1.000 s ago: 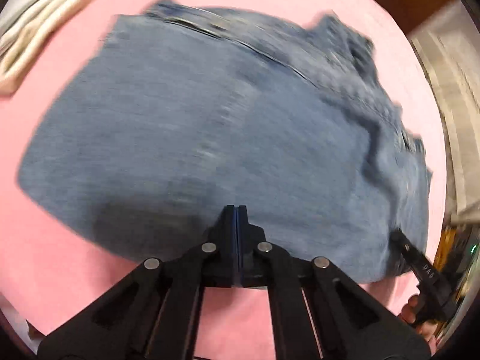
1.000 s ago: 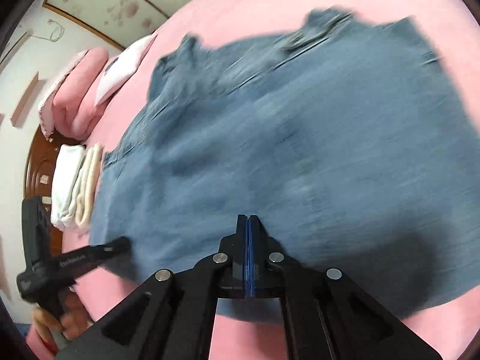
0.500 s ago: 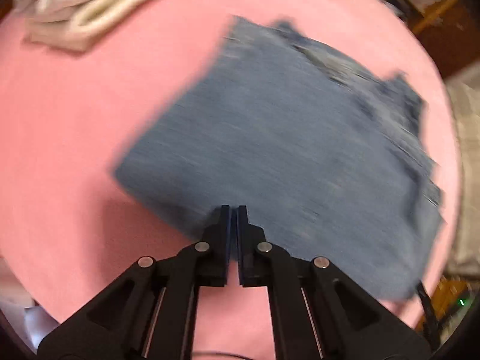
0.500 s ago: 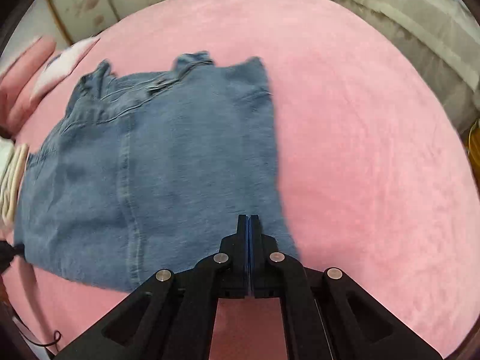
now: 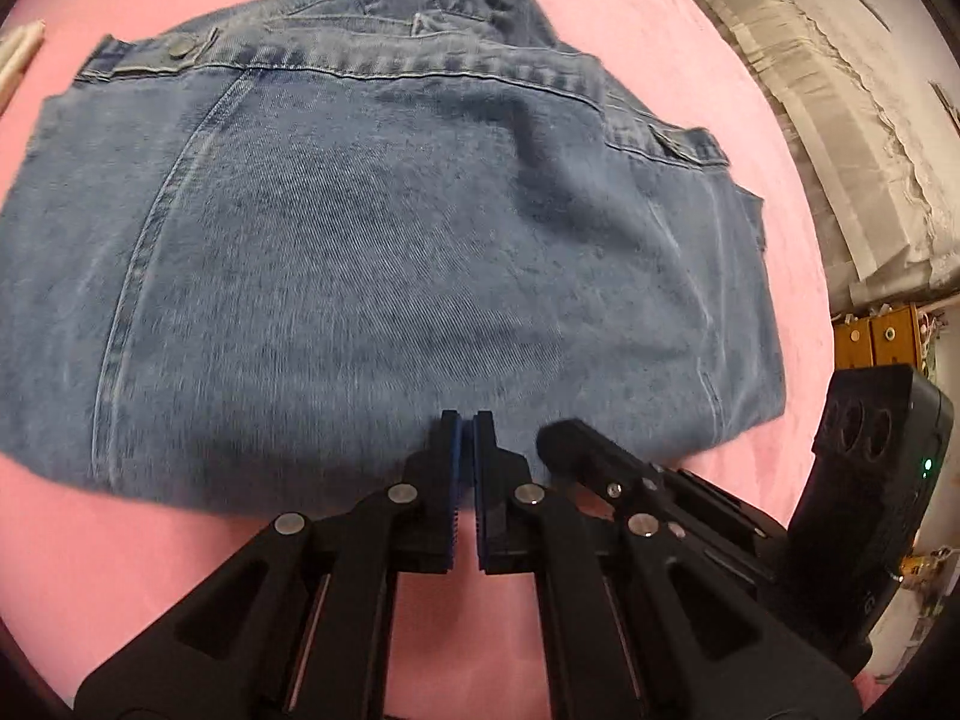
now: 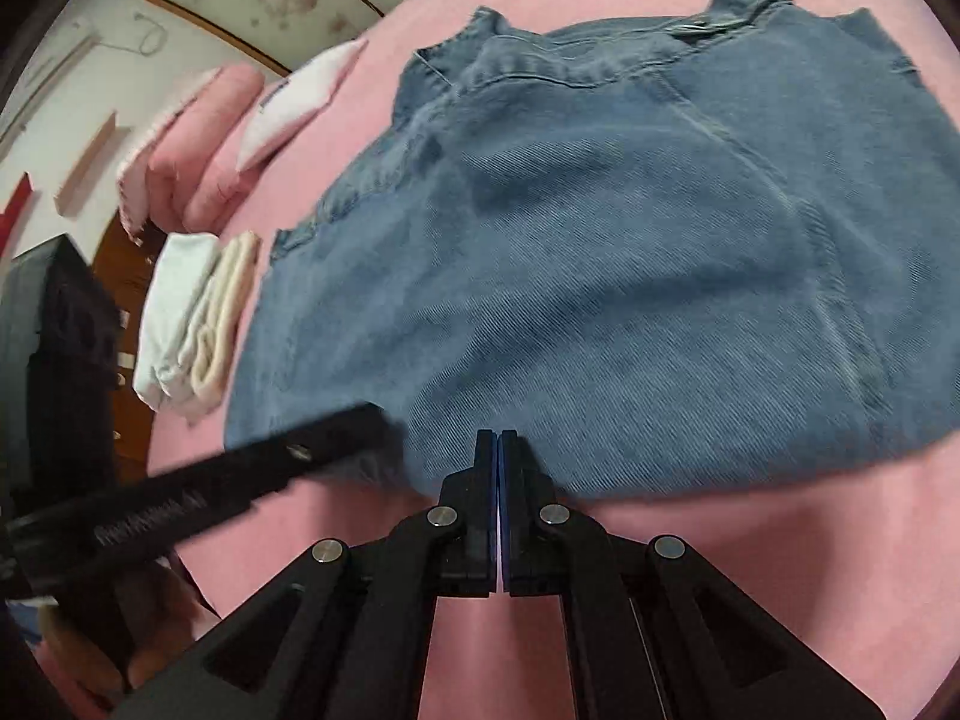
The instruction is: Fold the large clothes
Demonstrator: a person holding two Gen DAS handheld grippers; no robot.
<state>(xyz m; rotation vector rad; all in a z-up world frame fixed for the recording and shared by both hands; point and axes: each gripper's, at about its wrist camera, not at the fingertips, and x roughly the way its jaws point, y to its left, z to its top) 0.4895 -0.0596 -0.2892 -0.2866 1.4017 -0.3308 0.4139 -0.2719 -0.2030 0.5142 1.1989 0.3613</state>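
A folded blue denim jacket (image 5: 384, 228) lies flat on the pink bed cover (image 5: 120, 552), collar at the far side. It also shows in the right wrist view (image 6: 600, 276). My left gripper (image 5: 467, 420) is at the jacket's near edge, its jaws a narrow slit apart with nothing between them. My right gripper (image 6: 497, 438) is shut and empty at the same near edge. The two grippers sit close together, each showing in the other's view: the right one (image 5: 558, 438) and the left one (image 6: 360, 426).
Folded white and cream clothes (image 6: 192, 324) lie left of the jacket. Pink bedding (image 6: 198, 150) and a white pillow (image 6: 300, 102) lie beyond. A pale quilt (image 5: 840, 138) and wooden furniture (image 5: 876, 336) are at the right off the bed.
Both grippers swung apart over the bed half a second ago and have come back side by side at the jacket's near edge. The left jaws have parted slightly.
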